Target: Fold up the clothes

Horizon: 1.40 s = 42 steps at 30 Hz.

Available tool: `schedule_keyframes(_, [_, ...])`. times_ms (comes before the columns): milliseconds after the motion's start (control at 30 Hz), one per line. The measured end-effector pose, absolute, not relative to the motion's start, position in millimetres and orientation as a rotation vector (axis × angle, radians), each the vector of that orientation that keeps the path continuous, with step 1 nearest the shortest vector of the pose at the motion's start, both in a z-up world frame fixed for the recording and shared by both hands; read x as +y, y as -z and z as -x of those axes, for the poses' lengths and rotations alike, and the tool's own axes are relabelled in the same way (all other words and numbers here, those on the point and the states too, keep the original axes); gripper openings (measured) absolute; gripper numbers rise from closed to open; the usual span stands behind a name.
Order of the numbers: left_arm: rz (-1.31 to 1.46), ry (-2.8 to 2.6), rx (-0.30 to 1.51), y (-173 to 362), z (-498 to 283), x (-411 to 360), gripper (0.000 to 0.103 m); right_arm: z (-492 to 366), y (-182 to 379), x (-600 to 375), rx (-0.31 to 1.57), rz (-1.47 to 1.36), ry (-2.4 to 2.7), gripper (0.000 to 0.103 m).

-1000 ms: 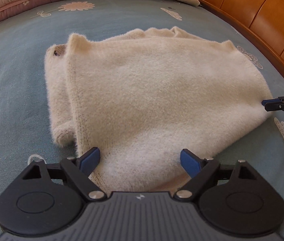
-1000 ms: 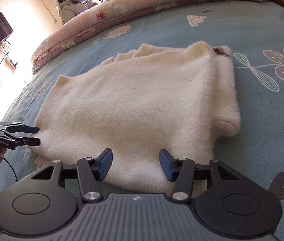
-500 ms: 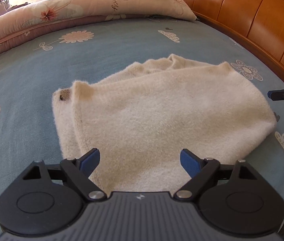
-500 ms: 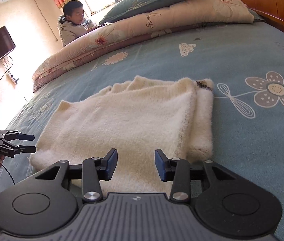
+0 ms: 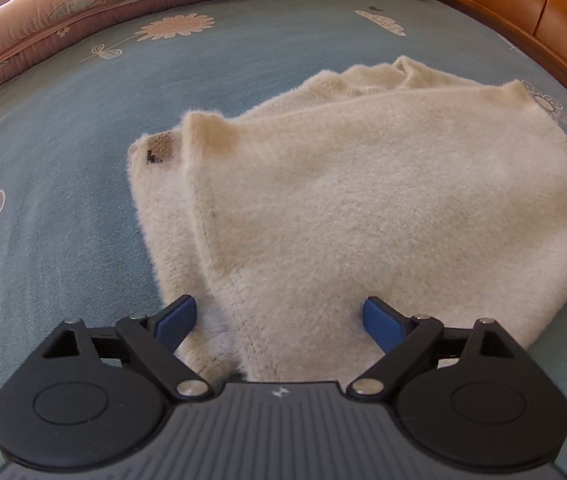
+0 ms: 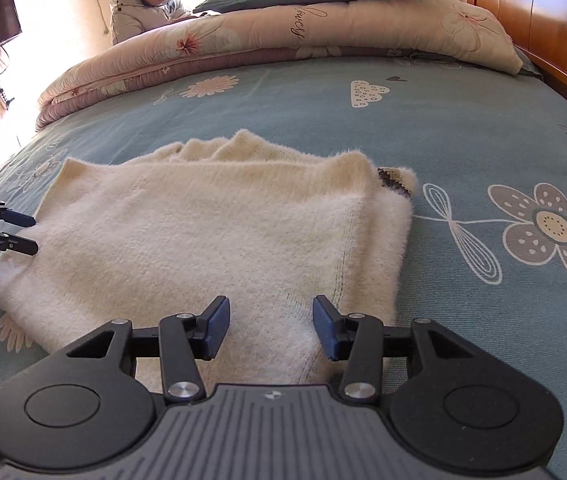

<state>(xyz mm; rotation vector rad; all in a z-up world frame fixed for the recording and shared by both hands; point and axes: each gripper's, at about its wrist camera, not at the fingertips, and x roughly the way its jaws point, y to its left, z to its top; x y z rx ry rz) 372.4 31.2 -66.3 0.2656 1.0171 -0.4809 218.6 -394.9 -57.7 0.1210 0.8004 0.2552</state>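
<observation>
Both tongs hang empty over the garment. Left tongs [image 5: 279, 318] stand spread wide, their blue pads on either side of the near hem and pressing on nothing. Right tongs [image 6: 269, 328] stand partly apart with only fleece under the gap; their jaws have just been opening a little, and nothing is caught between them. Seen from the left wrist, the right tongs' tips peek in at the right edge, just beside the fabric; from the right wrist, the left tongs [image 6: 23, 234] sit at the garment's far left edge, parted and seemingly clear of the cloth.

That garment, a cream-white fluffy knitted sweater [image 5: 363, 208], lies in the middle of the blue-green flower-printed bedsheet [image 5: 63, 140], already doubled over: a top layer covers a narrower strip beneath, with a small dark patch near one far corner. A rolled pink floral quilt [image 6: 243, 48] lies at the head of the bed, along the orange wooden headboard [image 6: 543, 12], and a person in a pale padded jacket [image 6: 143, 12] sits beyond it.

By its look the knit is light, thick and very limp, likely to sag and slide off its own layers when lifted. Best hold appears to be the two near corners, pinching all layers together.
</observation>
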Motion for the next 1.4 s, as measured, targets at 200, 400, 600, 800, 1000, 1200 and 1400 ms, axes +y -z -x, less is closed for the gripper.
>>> schedule_keyframes(200, [-0.216,0.537,0.878,25.3,-372.5,30.6,0.090,-219.9,27.2,-391.9,0.741,-0.097,-0.216,0.069])
schedule_keyframes(400, [-0.236,0.570,0.855,32.1,-418.9,-18.5,0.091,-270.7,32.2,-377.5,0.735,-0.105,-0.225,0.071])
schedule_keyframes(600, [-0.196,0.465,0.902,80.0,-458.4,-11.8,0.091,-285.3,70.6,-375.9,0.777,-0.068,-0.202,0.071])
schedule_keyframes(800, [-0.222,0.444,0.888,67.9,-443.0,-14.0,0.091,-277.9,67.1,-374.7,0.759,-0.078,-0.192,0.072])
schedule_keyframes(1000, [-0.248,0.458,0.893,36.5,-399.6,-9.9,0.091,-247.8,37.6,-363.2,0.741,-0.133,-0.151,0.080])
schedule_keyframes(1200, [-0.254,0.559,0.876,29.9,-327.5,-10.3,0.091,-211.7,22.7,-342.1,0.754,-0.110,-0.186,0.085])
schedule_keyframes(1400, [-0.224,0.514,1.005,65.4,-302.1,-3.4,0.091,-188.5,40.3,-324.2,0.858,-0.117,-0.159,0.086])
